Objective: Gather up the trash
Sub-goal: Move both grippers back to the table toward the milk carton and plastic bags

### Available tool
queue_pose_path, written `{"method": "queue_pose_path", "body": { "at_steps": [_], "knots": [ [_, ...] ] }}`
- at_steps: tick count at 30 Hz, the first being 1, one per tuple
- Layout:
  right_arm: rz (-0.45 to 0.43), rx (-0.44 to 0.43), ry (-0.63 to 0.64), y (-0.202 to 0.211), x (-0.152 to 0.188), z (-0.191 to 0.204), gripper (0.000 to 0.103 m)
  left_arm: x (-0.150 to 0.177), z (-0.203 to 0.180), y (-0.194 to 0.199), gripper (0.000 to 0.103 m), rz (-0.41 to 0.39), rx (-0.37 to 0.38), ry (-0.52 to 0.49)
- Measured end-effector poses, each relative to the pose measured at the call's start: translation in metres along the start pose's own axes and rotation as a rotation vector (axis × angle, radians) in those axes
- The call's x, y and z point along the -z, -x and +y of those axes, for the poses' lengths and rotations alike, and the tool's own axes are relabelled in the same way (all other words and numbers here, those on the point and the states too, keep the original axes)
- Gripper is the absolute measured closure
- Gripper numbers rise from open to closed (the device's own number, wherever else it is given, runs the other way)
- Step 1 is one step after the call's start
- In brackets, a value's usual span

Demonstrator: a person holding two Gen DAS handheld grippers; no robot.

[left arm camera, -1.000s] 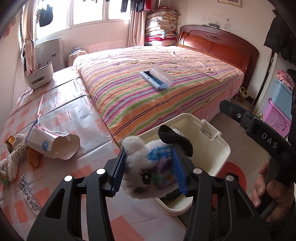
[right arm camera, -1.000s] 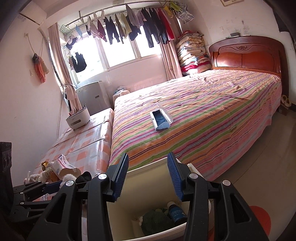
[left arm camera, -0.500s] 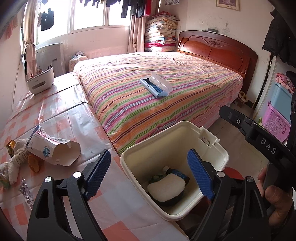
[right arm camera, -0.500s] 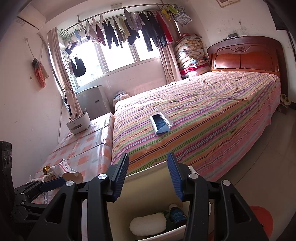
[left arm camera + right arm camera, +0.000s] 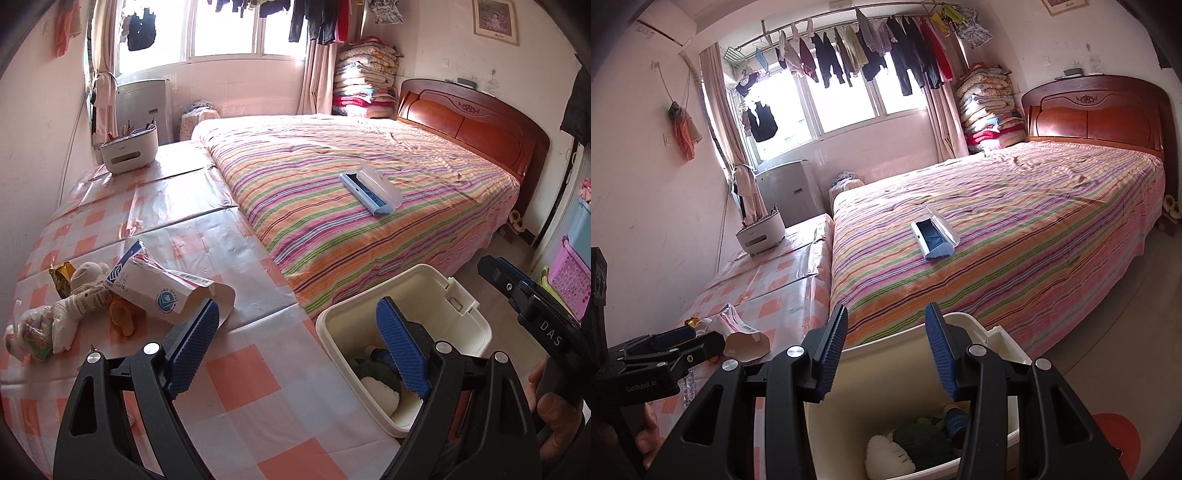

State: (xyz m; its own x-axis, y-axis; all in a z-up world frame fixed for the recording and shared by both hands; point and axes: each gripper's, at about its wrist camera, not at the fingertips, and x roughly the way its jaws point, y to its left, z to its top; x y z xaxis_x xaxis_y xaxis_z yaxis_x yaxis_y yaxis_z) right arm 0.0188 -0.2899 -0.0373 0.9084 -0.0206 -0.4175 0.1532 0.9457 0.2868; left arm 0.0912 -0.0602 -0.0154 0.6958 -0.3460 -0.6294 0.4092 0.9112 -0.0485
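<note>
My left gripper (image 5: 295,345) hung spread and empty; the torn paper packet (image 5: 166,288) lay just ahead to its left on the checked table (image 5: 240,387), long axis crosswise. My right gripper (image 5: 886,354), also spread with nothing in it, sat over the white bin (image 5: 1001,341), farther off.

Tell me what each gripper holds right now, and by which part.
Nothing is held. The left gripper is open and empty over the table edge; the right gripper is open and empty above the white bin.
</note>
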Motion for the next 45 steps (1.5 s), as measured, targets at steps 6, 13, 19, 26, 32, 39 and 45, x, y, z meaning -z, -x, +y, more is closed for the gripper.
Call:
{"method": "queue_pose_path", "body": {
  "at_steps": [6, 13, 19, 26, 32, 39, 45],
  "knots": [
    [0.028, -0.036, 0.034, -0.010, 0.004, 0.022, 0.060, -0.001, 0.035, 0.011, 0.017, -0.015, -0.056, 0.049],
    [0.055, -0.088, 0.075, -0.021, 0.010, 0.053, 0.060, 0.005, 0.098, 0.027, 0.017, -0.026, -0.168, 0.132],
    [0.077, -0.124, 0.103, -0.031, 0.015, 0.076, 0.060, 0.016, 0.175, 0.047, 0.017, -0.039, -0.280, 0.274],
    [0.112, -0.161, 0.132, -0.044, 0.023, 0.101, 0.060, 0.037, 0.252, 0.073, 0.017, -0.048, -0.409, 0.410],
    [0.138, -0.193, 0.154, -0.052, 0.029, 0.120, 0.060, 0.059, 0.300, 0.082, 0.017, -0.014, -0.450, 0.506],
    [0.164, -0.216, 0.161, -0.061, 0.035, 0.135, 0.060, 0.071, 0.334, 0.065, 0.017, 0.059, -0.386, 0.570],
    [0.183, -0.239, 0.169, -0.068, 0.037, 0.145, 0.060, 0.067, 0.344, 0.039, 0.017, 0.119, -0.390, 0.544]
  ]
}}
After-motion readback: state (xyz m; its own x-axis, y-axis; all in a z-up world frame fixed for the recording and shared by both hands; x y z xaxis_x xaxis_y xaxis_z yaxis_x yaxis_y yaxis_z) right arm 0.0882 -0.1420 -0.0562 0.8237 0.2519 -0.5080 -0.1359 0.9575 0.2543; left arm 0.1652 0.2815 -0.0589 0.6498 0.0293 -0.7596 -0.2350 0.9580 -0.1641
